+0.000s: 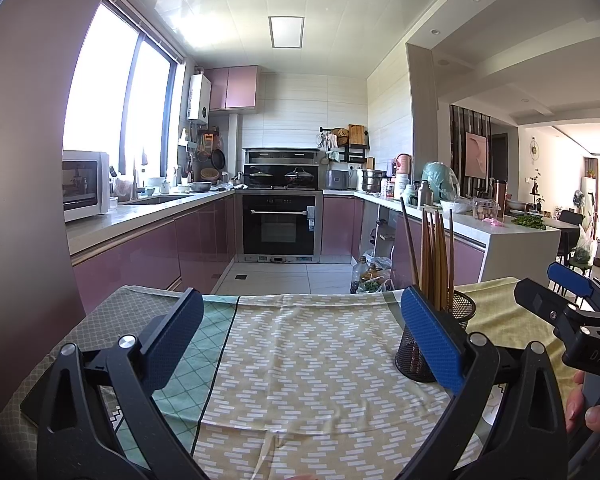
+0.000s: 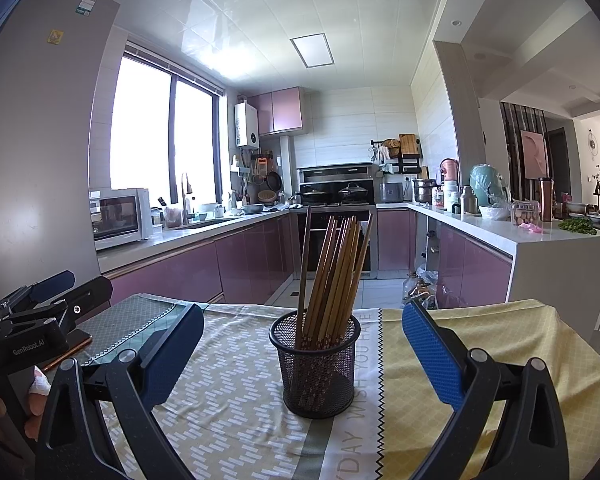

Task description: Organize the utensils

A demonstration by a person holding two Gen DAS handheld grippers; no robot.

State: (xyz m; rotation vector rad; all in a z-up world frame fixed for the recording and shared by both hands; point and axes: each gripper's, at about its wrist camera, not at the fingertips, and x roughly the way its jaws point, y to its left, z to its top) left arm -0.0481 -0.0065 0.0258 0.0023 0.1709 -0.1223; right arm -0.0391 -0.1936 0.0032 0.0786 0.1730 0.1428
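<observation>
The chopsticks are stood upright in the mesh holder on the desk, while both the left gripper and right gripper are held with jaws wide apart and empty, probably because sorting appears finished.

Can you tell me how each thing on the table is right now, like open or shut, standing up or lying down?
left gripper: open, holding nothing.
right gripper: open, holding nothing, facing the holder.
mesh holder: upright on the cloth.
chopsticks: standing in the holder, leaning, tips up.
tablecloth: spread flat, slightly wrinkled.
oven door: shut.
</observation>
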